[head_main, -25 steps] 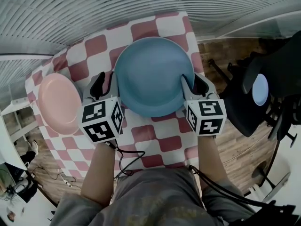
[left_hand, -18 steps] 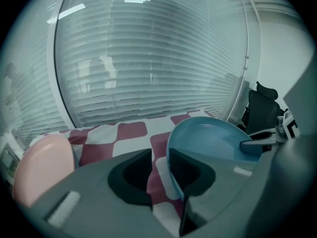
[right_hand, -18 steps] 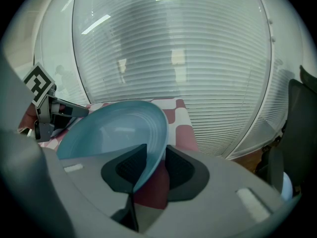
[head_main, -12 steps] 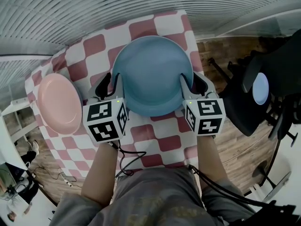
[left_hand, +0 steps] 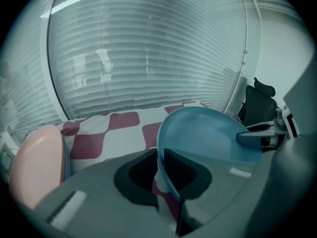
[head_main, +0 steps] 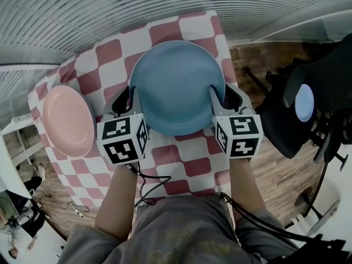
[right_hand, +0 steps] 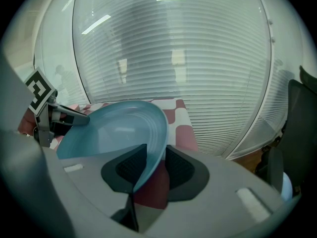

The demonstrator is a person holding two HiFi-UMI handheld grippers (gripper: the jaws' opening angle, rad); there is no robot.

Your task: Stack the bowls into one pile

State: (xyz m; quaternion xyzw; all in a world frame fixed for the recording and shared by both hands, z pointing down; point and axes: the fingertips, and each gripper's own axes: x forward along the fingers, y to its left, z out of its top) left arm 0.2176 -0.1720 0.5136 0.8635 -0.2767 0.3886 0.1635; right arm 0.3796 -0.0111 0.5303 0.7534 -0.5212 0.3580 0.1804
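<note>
**Setting.** Small worktop (head_main: 181,164) under a red-and-white checked cloth. Slatted blinds (head_main: 110,10) run from 10 to 2 o'clock, with wooden floor (head_main: 275,164) and a black chair (head_main: 308,109) at 3 o'clock.

**Item 1: blue bowl (head_main: 176,87).** Large and shallow, at the middle of the cloth, straight ahead of the person at 12 o'clock. Whether it rests on the cloth or is lifted off it cannot be told.

**Item 2: pink bowl (head_main: 69,120).** Sits at 9 o'clock of the blue bowl, at the cloth's edge, well apart from it and untouched.

**Item 3: left tool (head_main: 127,99).** At the blue bowl's rim, about 8 o'clock. Its jaws stand apart with the rim passing between them. A gap shows on the outer side, so it reads as not clamped.

**Item 4: right tool (head_main: 225,99).** At the rim, about 4 o'clock. Its jaws are likewise spread with the rim between them. The rim lies against the inner pad, and cloth shows through the gap to the outer pad.

**Progress.** No pile has been made and each bowl lies singly. The two-sided grasp on the blue bowl looks set up but not closed. By judgement, what remains is to clamp, lift, carry toward 9 o'clock and lower the blue bowl onto the pink one, or bring the pink one to it.

**Markings.** No brand, label or legible writing. There are only black-and-white square marker patterns on the tools' cubes.
</note>
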